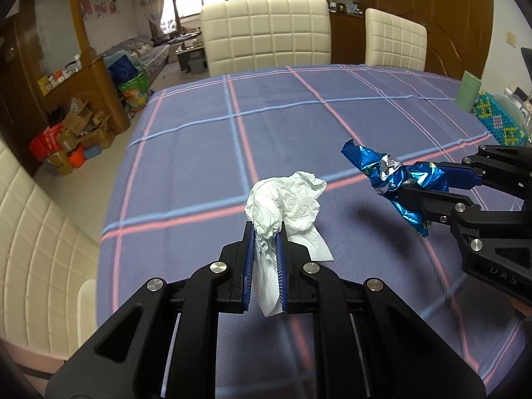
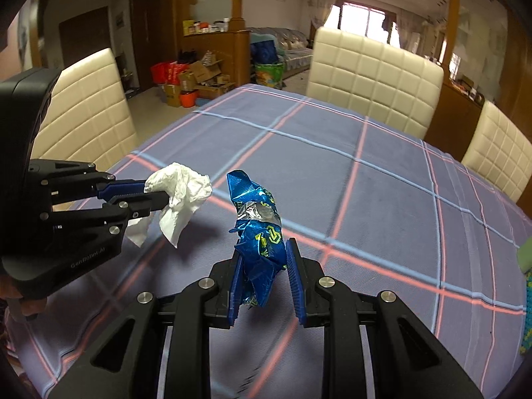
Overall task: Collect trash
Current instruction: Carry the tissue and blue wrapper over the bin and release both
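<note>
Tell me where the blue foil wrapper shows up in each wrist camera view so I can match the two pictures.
Left wrist view: the blue foil wrapper is at right of centre, clamped in the right gripper.
Right wrist view: the wrapper is at bottom centre, between that camera's own fingers.
Shared landmark: the crumpled white tissue, held by the left gripper.

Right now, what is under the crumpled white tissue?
Under the white tissue, held off the table by the left gripper, only the plaid tablecloth shows. The gripper hides the cloth directly beneath it.
</note>
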